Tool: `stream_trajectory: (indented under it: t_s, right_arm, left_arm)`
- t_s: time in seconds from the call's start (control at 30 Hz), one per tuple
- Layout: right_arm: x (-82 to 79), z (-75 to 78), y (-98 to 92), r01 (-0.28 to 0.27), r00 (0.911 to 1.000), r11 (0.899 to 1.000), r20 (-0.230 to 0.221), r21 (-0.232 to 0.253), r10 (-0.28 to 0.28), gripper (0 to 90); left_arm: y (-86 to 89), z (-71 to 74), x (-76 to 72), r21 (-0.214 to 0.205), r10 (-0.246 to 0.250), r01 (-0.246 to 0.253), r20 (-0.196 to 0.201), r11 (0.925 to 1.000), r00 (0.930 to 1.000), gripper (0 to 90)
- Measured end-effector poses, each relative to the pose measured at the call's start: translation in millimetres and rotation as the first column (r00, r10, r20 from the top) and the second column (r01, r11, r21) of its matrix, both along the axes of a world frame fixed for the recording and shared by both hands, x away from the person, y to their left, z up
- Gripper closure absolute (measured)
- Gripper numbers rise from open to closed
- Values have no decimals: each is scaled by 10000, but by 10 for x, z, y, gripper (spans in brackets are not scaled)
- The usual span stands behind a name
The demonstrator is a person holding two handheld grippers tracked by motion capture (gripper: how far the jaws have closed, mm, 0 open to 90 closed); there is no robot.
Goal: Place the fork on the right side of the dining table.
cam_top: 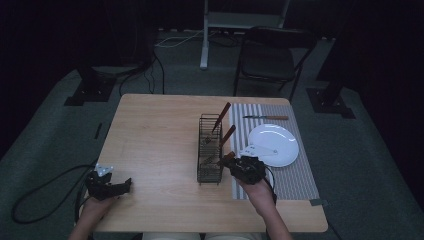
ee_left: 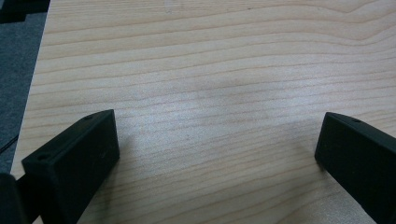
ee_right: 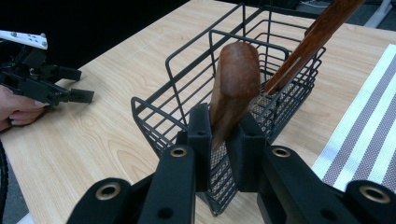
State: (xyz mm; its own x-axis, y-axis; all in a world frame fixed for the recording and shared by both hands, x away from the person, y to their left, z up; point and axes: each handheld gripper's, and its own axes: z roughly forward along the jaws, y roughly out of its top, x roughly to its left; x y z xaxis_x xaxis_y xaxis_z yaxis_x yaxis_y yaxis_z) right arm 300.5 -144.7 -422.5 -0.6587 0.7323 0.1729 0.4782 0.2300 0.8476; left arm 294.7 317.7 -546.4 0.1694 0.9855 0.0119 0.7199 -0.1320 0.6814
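Note:
A black wire basket point(cam_top: 210, 150) stands mid-table with two wooden-handled utensils point(cam_top: 222, 116) leaning out of it. My right gripper point(cam_top: 232, 160) is at the basket's near right corner, shut on a third wooden handle point(ee_right: 236, 79) that rises from the basket point(ee_right: 187, 93); its working end is hidden inside. Another handle point(ee_right: 322, 28) slants past behind it. My left gripper point(cam_top: 125, 185) rests low at the table's near left, open, with bare wood between its fingers point(ee_left: 74, 158). It also appears far off as the left gripper point(ee_right: 77, 84) in the right gripper view.
A striped placemat point(cam_top: 295, 180) covers the table's right side, carrying a white plate point(cam_top: 273, 145) and a wooden-handled knife point(cam_top: 265, 118) at its far end. A dark folding chair point(cam_top: 270, 60) stands behind the table. Cables trail on the floor at left.

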Motion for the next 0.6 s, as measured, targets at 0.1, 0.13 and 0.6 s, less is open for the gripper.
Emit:
stream_trajectory:
  t_s: [0.1, 0.13, 0.6]
  right_arm:
    - [-1, 11, 9, -55, 9999, 10000, 95, -52, 55, 809]
    - [-1, 11, 9, -55, 9999, 10000, 95, -52, 55, 809]
    - [-114, 328, -16, -132, 9952, 9998, 971, 168, 115, 812]
  left_arm:
    - [0, 0, 0, 2, 2, -2, -4, 10000, 10000, 1]
    - [0, 1, 0, 3, 3, -3, -6, 10000, 10000, 1]
    - [0, 0, 0, -4, 3, -3, 6, 10000, 10000, 1]
